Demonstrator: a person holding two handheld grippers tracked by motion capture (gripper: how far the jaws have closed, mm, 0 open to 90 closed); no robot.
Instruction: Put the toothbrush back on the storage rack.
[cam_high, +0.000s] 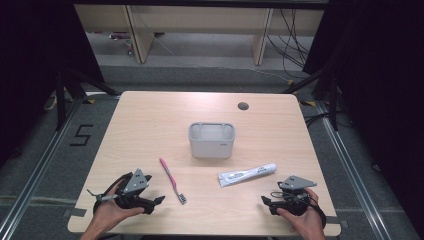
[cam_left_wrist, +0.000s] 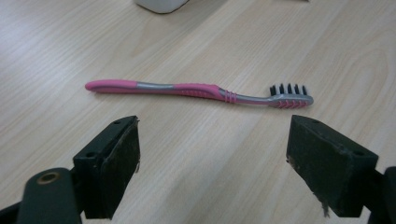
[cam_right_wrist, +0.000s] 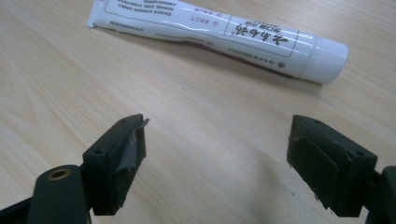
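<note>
A pink and grey toothbrush (cam_high: 172, 180) lies on the wooden table (cam_high: 150, 125), bristles toward the front edge. A white toothpaste tube (cam_high: 247, 174) lies to its right. A grey open container (cam_high: 211, 140) stands behind them at the table's middle. My left gripper (cam_high: 155, 204) rests at the front left, open, a little short of the toothbrush (cam_left_wrist: 187, 88); its jaws (cam_left_wrist: 215, 128) stand wide apart with nothing between them. My right gripper (cam_high: 267, 205) sits at the front right, open (cam_right_wrist: 217, 126), with the tube (cam_right_wrist: 219, 35) lying across just ahead of it.
A round cable hole (cam_high: 243, 106) sits near the table's far edge. A corner of the container (cam_left_wrist: 161, 3) shows beyond the toothbrush. Black tripod legs and cables stand on the floor on both sides, and wooden furniture legs at the back.
</note>
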